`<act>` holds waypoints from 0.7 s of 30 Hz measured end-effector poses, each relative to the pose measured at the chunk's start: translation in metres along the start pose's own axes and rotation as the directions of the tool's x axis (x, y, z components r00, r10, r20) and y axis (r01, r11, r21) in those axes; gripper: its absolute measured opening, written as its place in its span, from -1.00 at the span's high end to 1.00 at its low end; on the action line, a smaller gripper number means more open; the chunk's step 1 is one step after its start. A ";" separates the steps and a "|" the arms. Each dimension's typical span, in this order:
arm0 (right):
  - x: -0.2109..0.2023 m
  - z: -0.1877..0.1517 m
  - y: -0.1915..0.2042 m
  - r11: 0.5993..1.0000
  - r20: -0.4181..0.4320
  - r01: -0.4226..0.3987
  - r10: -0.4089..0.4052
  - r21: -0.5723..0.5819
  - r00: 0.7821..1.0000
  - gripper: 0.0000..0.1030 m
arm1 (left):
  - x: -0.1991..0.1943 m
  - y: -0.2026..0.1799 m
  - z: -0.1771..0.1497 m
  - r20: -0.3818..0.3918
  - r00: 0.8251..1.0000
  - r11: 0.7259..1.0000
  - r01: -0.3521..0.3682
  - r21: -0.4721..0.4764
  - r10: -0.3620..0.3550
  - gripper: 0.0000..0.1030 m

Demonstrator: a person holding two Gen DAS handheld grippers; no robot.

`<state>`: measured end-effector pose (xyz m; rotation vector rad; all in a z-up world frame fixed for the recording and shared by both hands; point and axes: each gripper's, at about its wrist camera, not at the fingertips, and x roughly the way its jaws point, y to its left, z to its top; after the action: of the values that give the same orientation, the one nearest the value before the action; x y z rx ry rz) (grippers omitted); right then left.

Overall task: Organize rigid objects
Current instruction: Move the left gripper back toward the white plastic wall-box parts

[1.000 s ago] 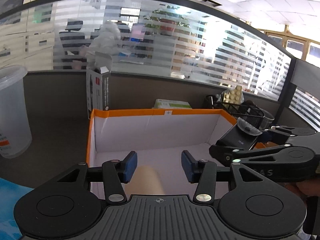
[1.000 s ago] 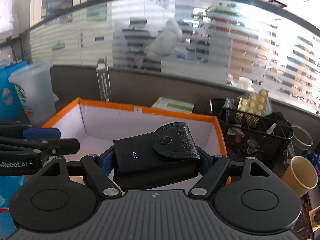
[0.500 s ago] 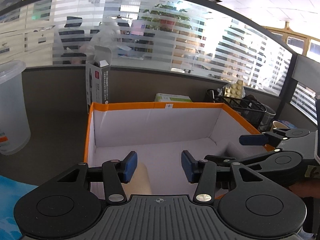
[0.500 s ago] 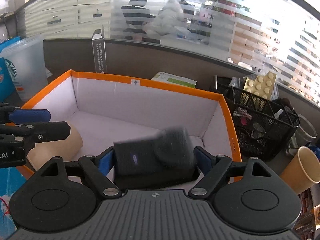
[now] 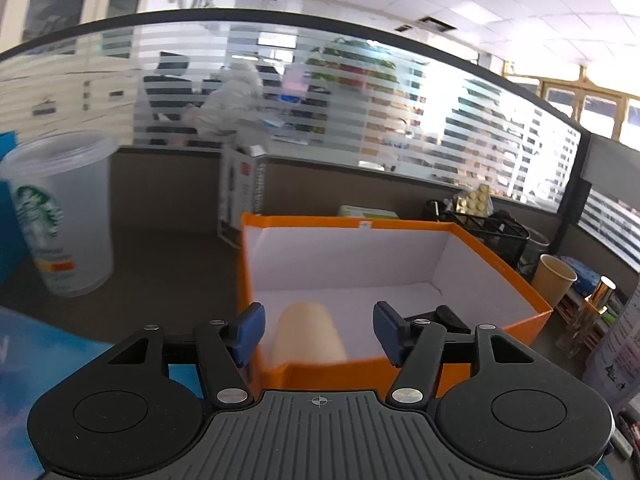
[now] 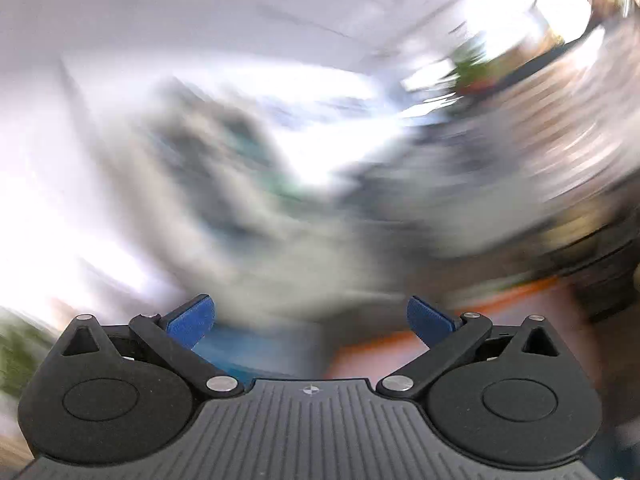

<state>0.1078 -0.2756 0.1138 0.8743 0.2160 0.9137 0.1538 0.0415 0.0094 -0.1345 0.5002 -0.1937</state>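
In the left wrist view an orange box [image 5: 504, 264] with a white inside stands ahead. A tan paper cup [image 5: 308, 336] lies on its side inside, near the front wall. A black pouch [image 5: 448, 316] lies beside it in the box, mostly hidden behind my right finger. My left gripper [image 5: 318, 330] is open and empty, above the box's front edge. My right gripper [image 6: 308, 320] is open wide and empty; its view is badly blurred by motion, with only orange and blue smears below.
A clear Starbucks cup [image 5: 60, 216] stands at left on the brown desk. An upright carton [image 5: 242, 196] stands behind the box. A black mesh organizer [image 5: 488, 228], a paper cup [image 5: 554, 284] and bottles [image 5: 588, 316] crowd the right side.
My right gripper let go of the black pouch into the box, opened wide and is swinging away fast. My left gripper pulled back and to the left of the box.
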 end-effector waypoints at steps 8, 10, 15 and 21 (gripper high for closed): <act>-0.058 -0.032 0.082 0.956 0.227 -0.277 0.251 0.093 0.941 -1.00 | -0.023 0.014 -0.021 -0.008 1.000 0.999 -0.012 -0.037 0.012 -0.29; -0.054 -0.040 0.096 0.960 0.178 -0.265 0.247 0.086 0.952 -1.00 | -0.024 0.014 -0.024 -0.019 1.000 0.999 -0.003 -0.041 0.002 -0.29; -0.049 -0.048 0.119 0.980 0.131 -0.196 0.189 0.041 0.973 -1.00 | -0.026 0.011 -0.031 -0.021 0.999 0.999 0.027 -0.036 -0.028 -0.31; -0.055 -0.056 0.123 0.980 0.157 -0.201 0.197 0.007 0.968 -1.00 | -0.025 0.006 -0.038 -0.025 0.999 1.000 0.022 -0.011 -0.023 -0.38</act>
<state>-0.0287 -0.2481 0.1587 0.9970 0.0031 1.0253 0.1149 0.0495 -0.0135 -0.1487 0.5254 -0.2148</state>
